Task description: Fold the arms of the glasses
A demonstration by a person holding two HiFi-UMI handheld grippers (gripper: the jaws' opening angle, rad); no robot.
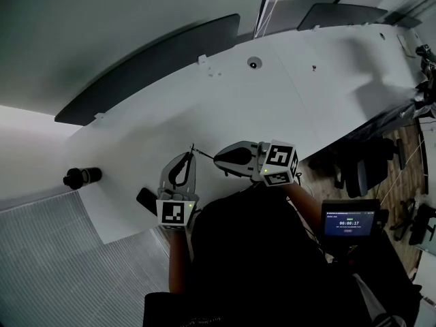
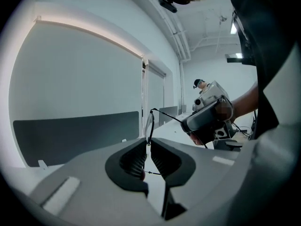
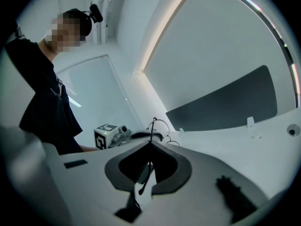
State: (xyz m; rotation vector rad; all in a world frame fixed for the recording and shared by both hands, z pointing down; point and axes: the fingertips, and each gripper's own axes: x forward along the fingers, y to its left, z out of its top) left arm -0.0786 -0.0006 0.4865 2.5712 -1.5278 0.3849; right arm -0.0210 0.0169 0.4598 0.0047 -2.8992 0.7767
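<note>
Over the near edge of the white surface point(image 1: 293, 94), my left claw point(image 2: 148, 144) is clamped on the front rim of the glasses point(image 2: 150, 125), while my right claw point(image 3: 150, 147), just beside it, is pinched shut on one thin arm point(image 3: 145, 175).

Your glasses point(image 1: 201, 152) hang between your left hand-held gripper point(image 1: 188, 158) and right hand-held gripper point(image 1: 217, 159), above the surface point(image 1: 286, 94). A cylinder point(image 1: 82, 177) sits well left on it; a screen point(image 1: 350, 221) sits right, off it.

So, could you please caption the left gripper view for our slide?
Left gripper clamps thin black-framed glasses; right gripper grips one arm.
</note>
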